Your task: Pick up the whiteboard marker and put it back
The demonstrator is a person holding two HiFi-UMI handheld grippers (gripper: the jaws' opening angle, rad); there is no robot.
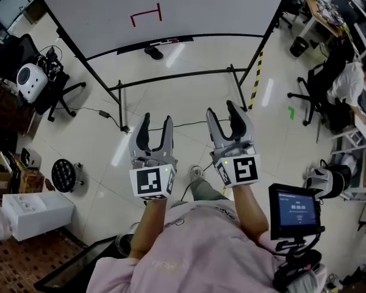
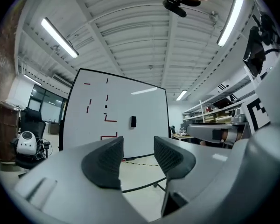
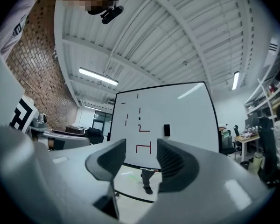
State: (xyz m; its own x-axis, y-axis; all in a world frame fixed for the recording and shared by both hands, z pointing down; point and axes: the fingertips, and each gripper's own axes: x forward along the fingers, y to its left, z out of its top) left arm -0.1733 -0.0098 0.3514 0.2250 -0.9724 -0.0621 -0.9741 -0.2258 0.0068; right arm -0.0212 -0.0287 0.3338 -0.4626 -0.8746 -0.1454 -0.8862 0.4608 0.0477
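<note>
Where the ledge [image 1: 178,39] runs under the whiteboard [image 1: 171,8], a small reddish shape, seemingly the whiteboard marker [image 1: 158,43], lies. Well apart, left tongs [image 1: 156,122] and right tongs [image 1: 221,110] stand narrowly parted, empty, facing the board.

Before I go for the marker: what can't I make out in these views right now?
- Whiteboard: its top is cut off by the head view's upper edge.
- Its ledge: in the head view, too small to tell which item is the marker.
- Person behind the board: the right gripper view shows only legs; the board hides the rest.
</note>
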